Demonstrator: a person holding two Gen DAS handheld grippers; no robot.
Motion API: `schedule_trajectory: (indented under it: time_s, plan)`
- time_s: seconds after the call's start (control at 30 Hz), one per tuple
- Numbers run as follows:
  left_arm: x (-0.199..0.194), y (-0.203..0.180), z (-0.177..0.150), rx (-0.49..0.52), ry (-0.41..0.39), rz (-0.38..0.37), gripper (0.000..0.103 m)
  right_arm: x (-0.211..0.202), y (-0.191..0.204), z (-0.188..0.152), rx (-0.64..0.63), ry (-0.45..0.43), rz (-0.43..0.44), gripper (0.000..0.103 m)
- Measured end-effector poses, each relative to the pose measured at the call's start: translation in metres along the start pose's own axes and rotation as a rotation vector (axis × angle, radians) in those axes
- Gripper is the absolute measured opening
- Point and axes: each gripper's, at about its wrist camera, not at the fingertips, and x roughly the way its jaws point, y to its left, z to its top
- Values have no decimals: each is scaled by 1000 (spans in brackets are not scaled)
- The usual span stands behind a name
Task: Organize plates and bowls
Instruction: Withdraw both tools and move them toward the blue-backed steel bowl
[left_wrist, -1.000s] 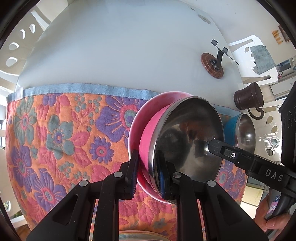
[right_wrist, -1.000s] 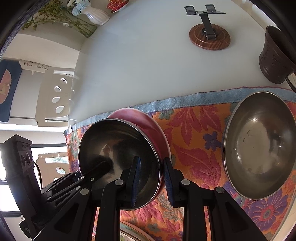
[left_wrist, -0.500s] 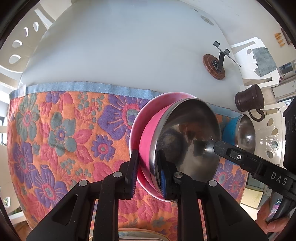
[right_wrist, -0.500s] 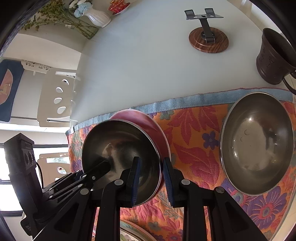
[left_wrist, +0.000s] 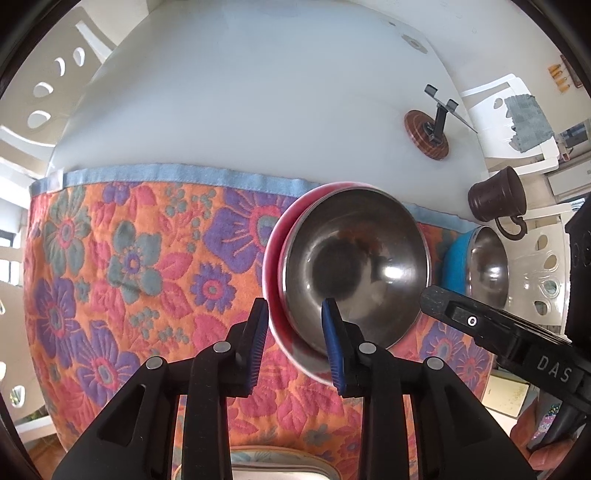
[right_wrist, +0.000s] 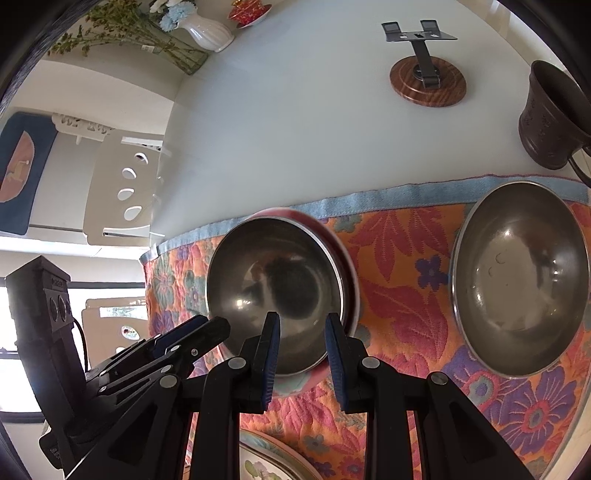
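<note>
Left tool (left_wrist: 291, 325): jaws opening, rim of pink-walled, steel-lined round bowl (left_wrist: 354, 266) between them, just ahead.
Right tool (right_wrist: 301, 336): clenched around the rim at the same bowl's opposite side.
Bowl rests on floral cloth (left_wrist: 122, 266).

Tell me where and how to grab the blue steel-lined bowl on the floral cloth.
Grip the blue bowl by its thin rim, one finger inside the steel lining and one on the outer wall, coming down from above. It sits upright and open on the floral cloth, and its round walls look too wide to span. The near rim is clear.
</note>
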Motion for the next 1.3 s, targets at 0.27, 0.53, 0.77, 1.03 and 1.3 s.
schedule_trajectory:
  time_s: [0.27, 0.53, 0.77, 1.03, 1.3]
  plan:
    - [-18, 13, -25, -57, 2, 36, 27, -7, 9, -19, -25, 11, 14, 25]
    - [-42, 37, -74, -132, -8, 67, 27, -7, 32, -45, -111, 46, 13, 25]
    - [-43, 56, -123, -143, 28, 40, 27, 0, 55, -100, -153, 79, -22, 25]
    - [-33, 59, -162, -107, 113, -9, 27, 16, 46, -167, -88, 171, -93, 25]
    - [-47, 24, -154, -20, 124, -19, 28, -34, -3, -179, 73, 146, -86, 48]
